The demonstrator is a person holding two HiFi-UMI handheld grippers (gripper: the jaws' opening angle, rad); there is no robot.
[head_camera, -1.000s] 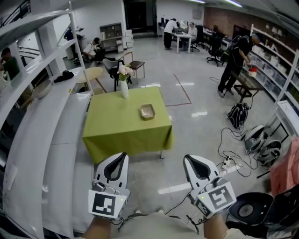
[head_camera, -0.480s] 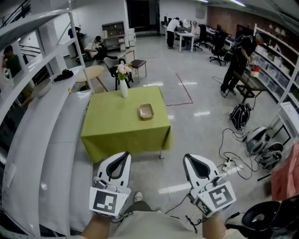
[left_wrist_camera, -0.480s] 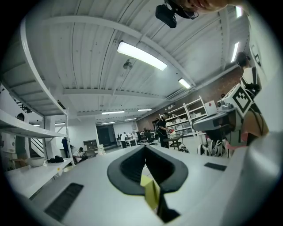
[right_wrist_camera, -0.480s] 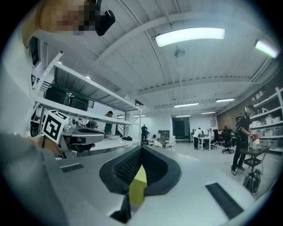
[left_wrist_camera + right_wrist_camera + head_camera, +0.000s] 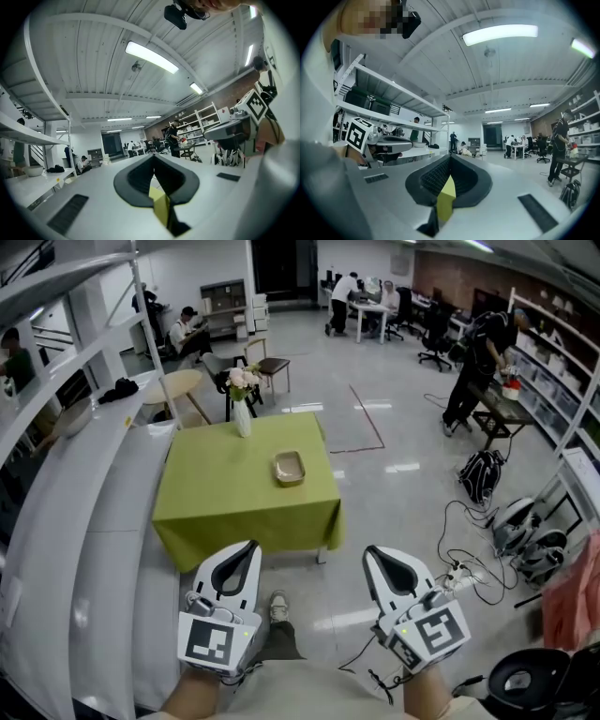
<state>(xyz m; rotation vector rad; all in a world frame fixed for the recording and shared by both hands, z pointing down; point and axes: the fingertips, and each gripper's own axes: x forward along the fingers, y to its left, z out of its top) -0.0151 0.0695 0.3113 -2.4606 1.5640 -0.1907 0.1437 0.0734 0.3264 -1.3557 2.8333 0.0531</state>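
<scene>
Tray: one, on green worktop; one vase. Left tool, right tool held forward, jaws together, empty.

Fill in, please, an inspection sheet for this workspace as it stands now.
Surface: square table under a green cloth, apart from both grippers.
Job's things: small tan rectangular dish on the cloth; white vase of flowers near its far edge.
Clutter: black backpack on the floor.
Grippers: left gripper and right gripper both shut, empty, over the floor.
Cables: black cables and a white power strip on the floor at right.
Surroundings: white shelving at left; a person standing by the right shelves.
</scene>
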